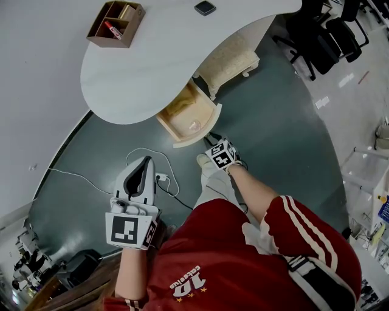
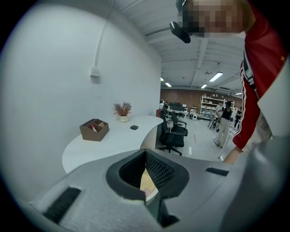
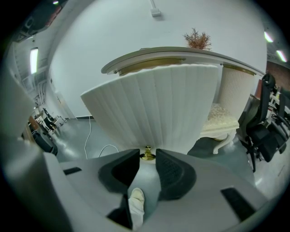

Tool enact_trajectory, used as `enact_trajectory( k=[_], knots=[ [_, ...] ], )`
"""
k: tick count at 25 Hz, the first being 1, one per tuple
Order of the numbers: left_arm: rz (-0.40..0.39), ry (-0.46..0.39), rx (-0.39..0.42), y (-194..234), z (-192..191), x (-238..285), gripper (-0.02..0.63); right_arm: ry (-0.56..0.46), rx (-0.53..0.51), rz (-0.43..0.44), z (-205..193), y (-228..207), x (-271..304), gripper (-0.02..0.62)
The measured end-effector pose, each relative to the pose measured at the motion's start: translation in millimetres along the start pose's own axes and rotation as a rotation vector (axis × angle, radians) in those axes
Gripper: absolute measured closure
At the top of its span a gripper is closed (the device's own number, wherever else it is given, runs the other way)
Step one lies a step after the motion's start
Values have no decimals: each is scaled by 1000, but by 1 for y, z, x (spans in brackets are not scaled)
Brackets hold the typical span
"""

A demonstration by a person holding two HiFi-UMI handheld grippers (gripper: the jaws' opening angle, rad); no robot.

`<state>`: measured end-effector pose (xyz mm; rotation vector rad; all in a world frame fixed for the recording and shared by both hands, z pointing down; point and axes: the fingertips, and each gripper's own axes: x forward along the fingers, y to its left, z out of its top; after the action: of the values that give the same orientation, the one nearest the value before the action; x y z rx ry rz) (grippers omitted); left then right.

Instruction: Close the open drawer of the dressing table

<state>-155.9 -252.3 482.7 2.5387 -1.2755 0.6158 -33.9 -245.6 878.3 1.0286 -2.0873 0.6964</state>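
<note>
The dressing table (image 1: 152,67) has a white curved top, and its drawer (image 1: 185,115) stands pulled out with a wooden inside. In the right gripper view the drawer's fluted white front (image 3: 149,108) fills the middle, with a small gold knob (image 3: 147,154) at its lower edge. My right gripper (image 3: 147,157) has its tips on either side of that knob and touching it; in the head view the right gripper (image 1: 216,146) sits at the drawer's front. My left gripper (image 1: 146,161) hangs over the floor, away from the table, shut and empty, tips (image 2: 146,153) together.
A brown organiser (image 1: 115,23) and a small dark object (image 1: 205,7) sit on the table top. A white cable (image 1: 146,155) and plug block (image 1: 161,177) lie on the floor. A cream stool (image 1: 234,61) stands under the table, with office chairs (image 1: 328,33) beyond.
</note>
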Motion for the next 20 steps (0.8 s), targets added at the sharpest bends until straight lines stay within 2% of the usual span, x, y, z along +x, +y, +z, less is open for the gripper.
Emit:
enact_trajectory(
  k=[9,20],
  knots=[
    [38,8,-39,7,-6,-3,607,-18,-18,16,14,-1,11,483],
    [78,-1,-22,23,10,0,607,-52,-54,52,49,-6,36,486]
  ],
)
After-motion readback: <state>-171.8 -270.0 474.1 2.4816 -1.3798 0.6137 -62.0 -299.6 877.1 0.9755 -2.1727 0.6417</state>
